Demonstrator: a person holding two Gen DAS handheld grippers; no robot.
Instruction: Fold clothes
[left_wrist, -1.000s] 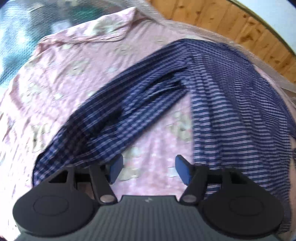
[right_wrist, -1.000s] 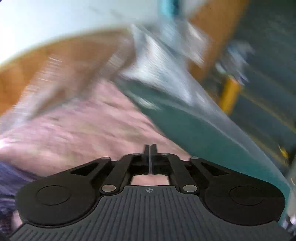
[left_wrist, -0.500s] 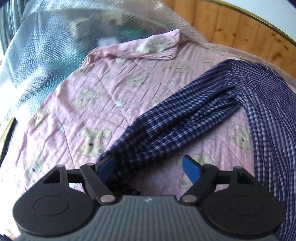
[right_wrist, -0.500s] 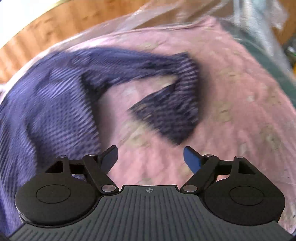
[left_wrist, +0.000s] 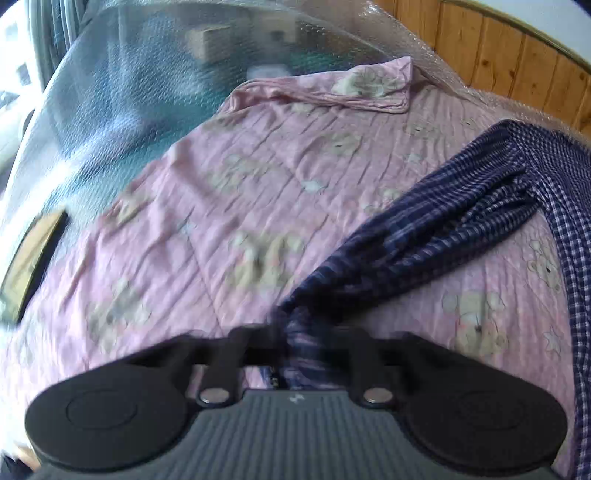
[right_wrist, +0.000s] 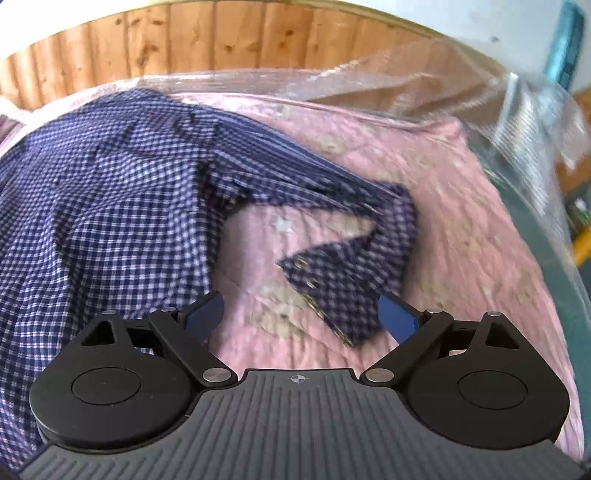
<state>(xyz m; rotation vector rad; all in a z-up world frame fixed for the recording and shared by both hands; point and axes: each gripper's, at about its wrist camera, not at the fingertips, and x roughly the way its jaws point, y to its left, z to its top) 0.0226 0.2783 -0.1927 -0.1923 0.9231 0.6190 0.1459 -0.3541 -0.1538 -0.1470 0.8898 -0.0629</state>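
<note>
A navy and white checked shirt lies spread on a pink teddy-bear quilt. In the left wrist view one sleeve runs from the shirt's body at the right down to my left gripper. Its jaws are closing, and the sleeve's end is bunched and pinched between them. In the right wrist view the other sleeve bends back on itself, and its snap-buttoned cuff lies on the quilt. My right gripper is opening wide just in front of that cuff. The cuff's tip lies near the right pad, which does not press on it.
A wooden headboard runs along the far edge of the bed. Clear bubble-type plastic sheeting covers the mattress beyond the quilt, also at the right. The quilt's folded corner lies at the far side.
My left gripper slid along the sleeve to its end and shut on it. My right gripper swung round from the bed's edge to face the shirt and went from shut to wide open.
</note>
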